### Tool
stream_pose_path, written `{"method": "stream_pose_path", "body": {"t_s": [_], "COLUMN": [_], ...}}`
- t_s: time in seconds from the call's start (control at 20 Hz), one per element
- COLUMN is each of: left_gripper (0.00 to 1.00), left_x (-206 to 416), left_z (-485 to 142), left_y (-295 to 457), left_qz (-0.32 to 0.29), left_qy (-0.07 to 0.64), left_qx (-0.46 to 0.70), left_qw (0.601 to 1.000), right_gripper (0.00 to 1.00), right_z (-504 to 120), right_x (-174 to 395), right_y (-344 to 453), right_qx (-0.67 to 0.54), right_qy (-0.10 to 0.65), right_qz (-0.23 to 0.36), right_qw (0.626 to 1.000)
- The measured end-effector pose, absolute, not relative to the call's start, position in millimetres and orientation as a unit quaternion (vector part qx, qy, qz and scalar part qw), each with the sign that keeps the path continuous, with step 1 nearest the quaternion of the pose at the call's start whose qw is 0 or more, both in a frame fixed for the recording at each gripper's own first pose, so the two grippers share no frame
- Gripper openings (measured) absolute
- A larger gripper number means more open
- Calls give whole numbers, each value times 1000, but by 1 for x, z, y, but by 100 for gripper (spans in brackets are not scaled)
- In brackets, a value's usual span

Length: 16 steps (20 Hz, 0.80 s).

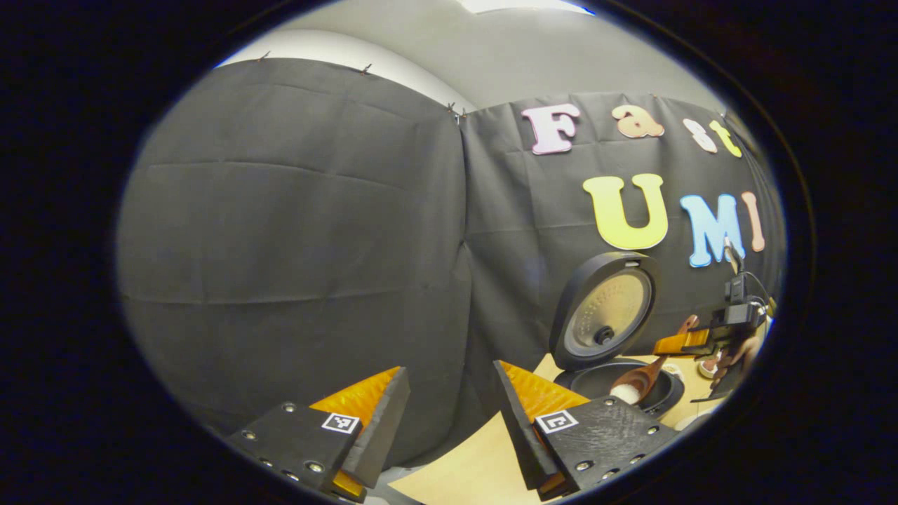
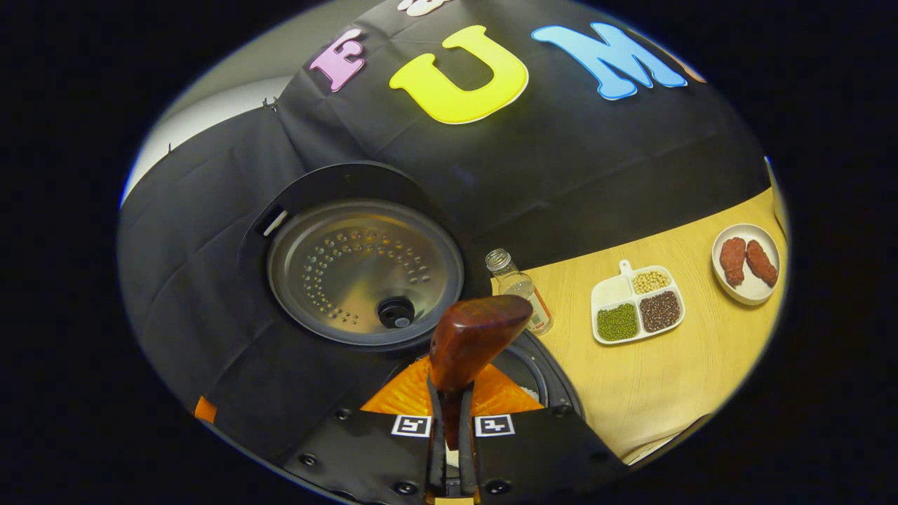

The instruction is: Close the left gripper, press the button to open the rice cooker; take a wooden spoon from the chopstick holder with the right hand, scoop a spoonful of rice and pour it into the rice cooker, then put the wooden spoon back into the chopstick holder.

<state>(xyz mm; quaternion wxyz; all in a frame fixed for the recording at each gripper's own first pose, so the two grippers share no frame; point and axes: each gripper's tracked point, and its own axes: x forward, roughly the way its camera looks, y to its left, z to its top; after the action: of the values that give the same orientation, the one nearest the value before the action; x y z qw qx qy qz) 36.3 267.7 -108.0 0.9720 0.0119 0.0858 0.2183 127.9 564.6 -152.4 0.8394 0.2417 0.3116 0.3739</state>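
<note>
One wooden spoon [image 2: 471, 337] clamped by right gripper [image 2: 452, 449] above rice cooker [image 2: 365, 273] | rigid, smooth handle; grip mid-handle | left gripper [image 1: 449, 414] wide, empty

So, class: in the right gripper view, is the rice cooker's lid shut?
No. The lid stands raised, its metal inner plate facing the camera, above the open pot.

Left gripper view faces rice cooker [image 1: 607, 330] from afar; right gripper view hangs close above it
</note>
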Motion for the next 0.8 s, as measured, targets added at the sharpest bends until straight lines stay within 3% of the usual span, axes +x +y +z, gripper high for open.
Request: {"method": "stream_pose_path", "body": {"t_s": [0.55,0.8], "left_gripper": [75,75], "left_x": [49,55], "left_z": [-116,-118], "left_y": [258,255], "left_qz": [205,200], "left_qy": [91,90], "left_qx": [8,9], "left_qw": [974,976], "right_gripper": [8,8], "right_z": [-142,-130], "right_x": [127,117], "right_y": [560,564], "right_qx": [131,47], "right_qy": [229,152], "right_qz": [396,422], "right_qw": [879,893]}}
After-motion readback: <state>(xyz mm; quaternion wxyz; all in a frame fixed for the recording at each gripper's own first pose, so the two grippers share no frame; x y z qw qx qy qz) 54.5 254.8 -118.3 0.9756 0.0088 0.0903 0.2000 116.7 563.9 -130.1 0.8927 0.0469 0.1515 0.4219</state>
